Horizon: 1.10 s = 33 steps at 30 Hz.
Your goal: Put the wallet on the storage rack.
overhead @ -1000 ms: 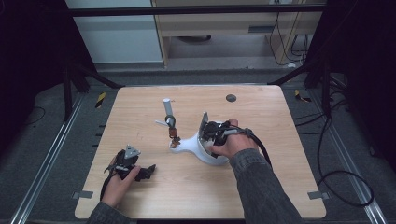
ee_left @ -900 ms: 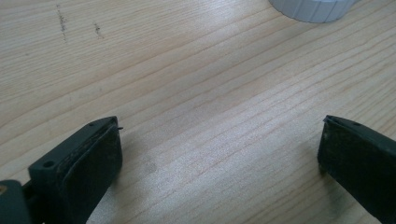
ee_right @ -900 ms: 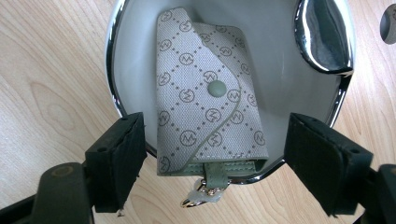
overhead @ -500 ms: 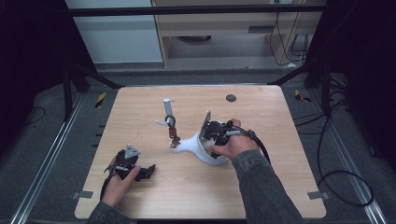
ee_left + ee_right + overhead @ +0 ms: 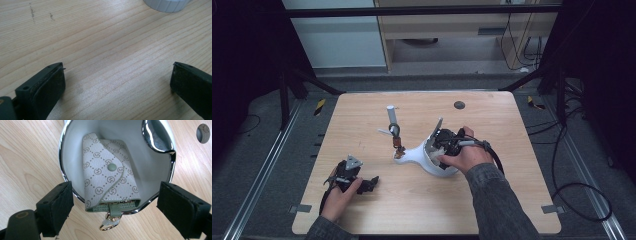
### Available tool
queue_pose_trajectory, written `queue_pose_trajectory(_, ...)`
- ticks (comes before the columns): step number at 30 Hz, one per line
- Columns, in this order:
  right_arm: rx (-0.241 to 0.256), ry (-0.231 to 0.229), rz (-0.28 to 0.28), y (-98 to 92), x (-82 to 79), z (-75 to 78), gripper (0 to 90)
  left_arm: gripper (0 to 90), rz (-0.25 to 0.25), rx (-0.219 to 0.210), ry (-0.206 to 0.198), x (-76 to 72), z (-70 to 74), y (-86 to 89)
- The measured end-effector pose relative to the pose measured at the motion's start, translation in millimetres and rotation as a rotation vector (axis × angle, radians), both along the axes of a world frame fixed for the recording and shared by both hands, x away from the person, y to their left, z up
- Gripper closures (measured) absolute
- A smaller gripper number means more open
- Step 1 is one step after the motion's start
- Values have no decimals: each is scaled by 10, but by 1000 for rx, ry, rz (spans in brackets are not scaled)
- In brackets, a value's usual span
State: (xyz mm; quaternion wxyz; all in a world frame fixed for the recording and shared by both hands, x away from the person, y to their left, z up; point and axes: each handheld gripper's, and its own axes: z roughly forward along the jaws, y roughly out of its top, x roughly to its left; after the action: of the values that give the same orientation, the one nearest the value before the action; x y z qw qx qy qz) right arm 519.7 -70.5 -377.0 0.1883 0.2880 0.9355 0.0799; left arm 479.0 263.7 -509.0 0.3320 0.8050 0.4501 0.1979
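Monogrammed beige canvas key pouch (image 5: 109, 175), its snap flap shut and a green leather tab with a gold clasp (image 5: 109, 220) hanging over the rim, lies inside a white bowl with a chrome-edged rim (image 5: 65, 152), directly ahead of the right gripper (image 5: 115, 207). That gripper's black padded fingers (image 5: 56, 207) stand wide apart, one to either side of the bowl's near edge and gripping nothing; the pouch sits between and just beyond them, untouched. On the pale wooden table (image 5: 492, 210), seen from above, the right hand (image 5: 462, 152) holds its tool over the bowl. Nearer the table's front edge, the left gripper (image 5: 371, 184) rests low on the wood, fingers (image 5: 47, 90) likewise wide, bare grain between them and the ribbed edge of a white round object (image 5: 166, 3) well past their tips. Beyond the bowl's spout-like end stand a small brown item (image 5: 399, 149) and a grey cylindrical piece (image 5: 391, 114); farther off, a dark round disc (image 5: 459, 105). The step in hand appears to be lining up on the pouch. The next move would call for lowering the right fingers into the bowl, clear of the chrome rim, and closing across the pouch's narrow width.
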Motion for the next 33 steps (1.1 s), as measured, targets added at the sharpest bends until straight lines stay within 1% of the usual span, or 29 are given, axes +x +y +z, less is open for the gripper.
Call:
queue_pose_trajectory(5, 37, -6, -12, -35, -23, 35, 128, 0, 0, -1, 0, 1, 0, -2)
queue_pose_trajectory(12, 76, -19, -1, -101, -39, 87, 119, 0, 0, -1, 0, 1, -1, -2)
queue_pose_trajectory(15, 95, -22, -6, -137, -41, 106, 112, 0, 0, -1, 0, 1, 0, -2)
queue_pose_trajectory(20, 143, -24, -18, -197, -69, 136, 105, 0, 0, -1, 0, 1, -1, -2)
queue_pose_trajectory(30, 232, -56, -37, -358, -88, 211, 88, 0, 1, -3, 1, 5, -1, -9)
queue_pose_trajectory(33, 248, -71, -48, -409, -97, 220, 83, 0, 1, -3, 1, 5, -1, -9)
